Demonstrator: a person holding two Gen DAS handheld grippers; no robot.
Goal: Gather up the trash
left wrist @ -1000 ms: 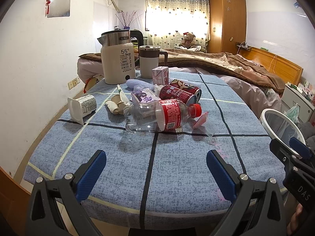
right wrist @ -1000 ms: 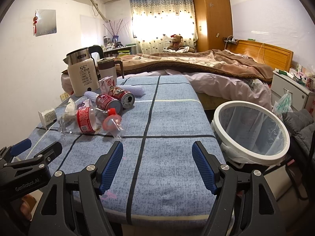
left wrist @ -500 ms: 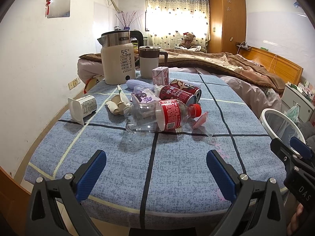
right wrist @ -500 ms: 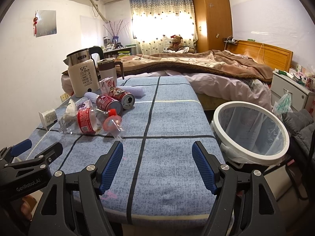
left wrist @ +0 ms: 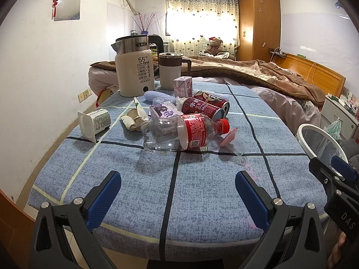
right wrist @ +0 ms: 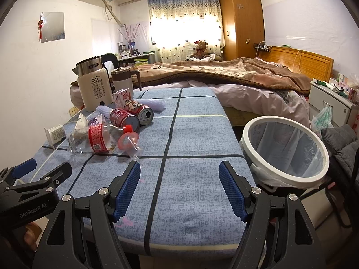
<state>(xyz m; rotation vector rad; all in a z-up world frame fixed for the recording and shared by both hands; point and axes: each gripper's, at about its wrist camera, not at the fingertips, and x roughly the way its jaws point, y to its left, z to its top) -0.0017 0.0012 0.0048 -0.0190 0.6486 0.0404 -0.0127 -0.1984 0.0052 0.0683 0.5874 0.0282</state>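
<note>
Both claws hang over the near edge of a table [left wrist: 202, 192] covered in blue checked cloth, and neither holds anything. The left gripper [left wrist: 178, 190] has its blue pads set wide apart over bare cloth; the right gripper [right wrist: 179, 187] is spread the same way.

In the left wrist view the trash sits in a heap at about 12 o'clock from the left gripper, well apart from it. Nearest is a clear plastic bottle [left wrist: 186, 132] lying on its side, red label up, red cap pointing to 3 o'clock. Just beside the cap lies a pink jelly cup [left wrist: 228, 134] in clear wrap. Behind the bottle two red cans [left wrist: 206, 107] lie side by side, touching, with a small purple carton [left wrist: 163, 111] at their 9 o'clock and a pink milk box [left wrist: 182, 86] standing upright behind. A white yogurt cup [left wrist: 94, 122] lies tipped over at 10 o'clock, and crumpled tissue [left wrist: 132, 120] lies between it and the bottle.

A kettle [left wrist: 134, 67] and a mug [left wrist: 171, 70] stand at the far edge.

In the right wrist view a white-rimmed bin [right wrist: 285, 150] with a clear liner stands off the table at 2 o'clock from the right gripper.
</note>
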